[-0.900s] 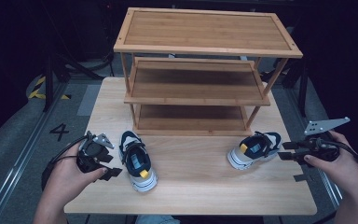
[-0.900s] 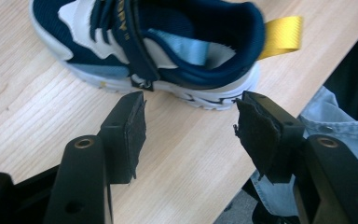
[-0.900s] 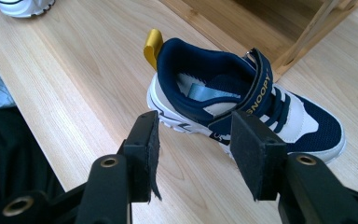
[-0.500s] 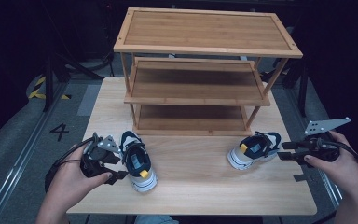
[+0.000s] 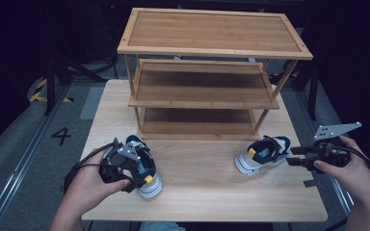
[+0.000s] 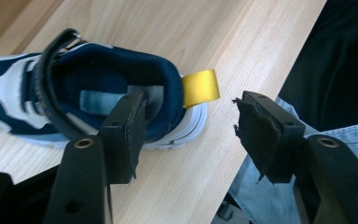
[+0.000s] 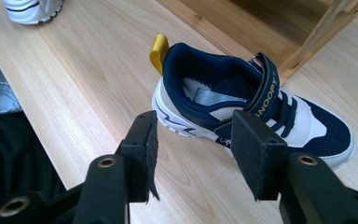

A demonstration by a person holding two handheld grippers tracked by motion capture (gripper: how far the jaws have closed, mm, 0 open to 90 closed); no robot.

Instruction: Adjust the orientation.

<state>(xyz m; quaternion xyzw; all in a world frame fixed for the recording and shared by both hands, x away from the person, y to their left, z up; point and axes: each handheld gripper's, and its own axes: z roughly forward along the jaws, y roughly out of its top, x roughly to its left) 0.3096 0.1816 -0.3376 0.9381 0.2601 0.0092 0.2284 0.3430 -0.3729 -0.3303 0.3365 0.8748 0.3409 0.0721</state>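
Hovering over the near-left part of the table [image 5: 207, 187], my left gripper [image 6: 191, 126] has its jaws spread wide, one pad just above the heel opening of the left shoe [image 6: 98, 88], beside its yellow pull tab [image 6: 200, 87]. Off to the right, my right gripper [image 7: 193, 149] is also spread, empty, just short of the right shoe [image 7: 247, 107] lying on the table. Beyond both stands the wooden shoe rack [image 5: 207, 86], its shelves bare.
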